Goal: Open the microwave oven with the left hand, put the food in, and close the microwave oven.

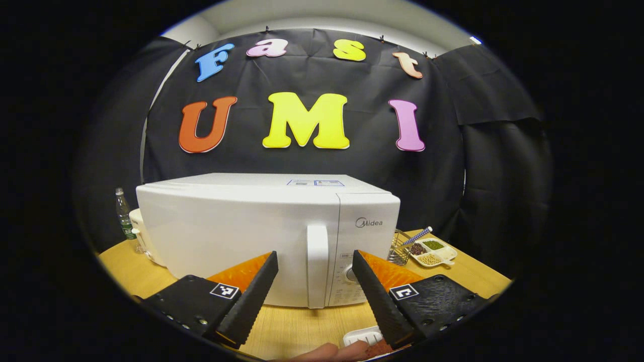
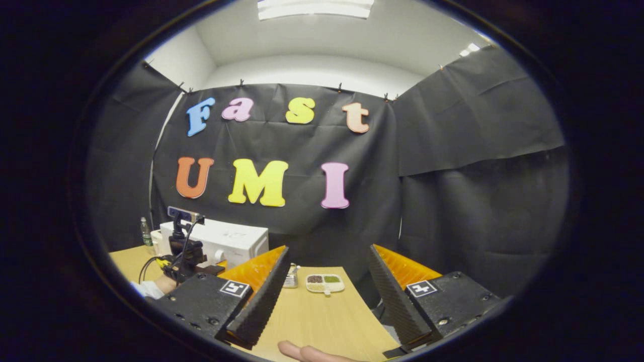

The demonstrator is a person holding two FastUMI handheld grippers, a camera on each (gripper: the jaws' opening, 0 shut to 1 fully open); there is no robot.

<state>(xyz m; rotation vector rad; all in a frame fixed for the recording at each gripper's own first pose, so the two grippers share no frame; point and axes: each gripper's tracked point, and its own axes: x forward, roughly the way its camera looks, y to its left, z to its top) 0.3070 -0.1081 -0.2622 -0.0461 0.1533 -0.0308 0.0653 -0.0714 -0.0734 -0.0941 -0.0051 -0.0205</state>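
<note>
Fingertips of a hand (image 1: 337, 352) at the lower edge, just below and between the left gripper (image 1: 314, 286) jaws. Jaws spread wide, holding nothing, touching nothing. Microwave oven (image 1: 241, 226) straight ahead of those jaws, door shut, upright handle (image 1: 317, 264) framed in the gap between them but apart from both. Control knob (image 1: 350, 274) just inside the right-hand jaw line. Divided food tray (image 1: 433, 251) beyond the right-hand jaw, resting on the tabletop (image 1: 297, 327) beside a wire rack (image 1: 398, 249); bottle (image 1: 123, 213) past the left-hand jaw, behind the oven.

Right gripper (image 2: 327, 296) jaws likewise wide, empty, hovering over bare tabletop; food tray (image 2: 325, 283) ahead between them, well apart. Left gripper (image 2: 183, 256) seen off to the left, beside the oven.

Task judged at the opening step, door not yet pulled.

Risks:
- Jaws closing off-centre: one jaw catching the knob or panel instead of the handle.
- Shallow bite on the handle: slip during the pull.
- Pull not following the door's arc: oven likely dragged across the tabletop, toward the rack and tray.
- Tray shallow, contents loose: spill if tilted on lifting.
</note>
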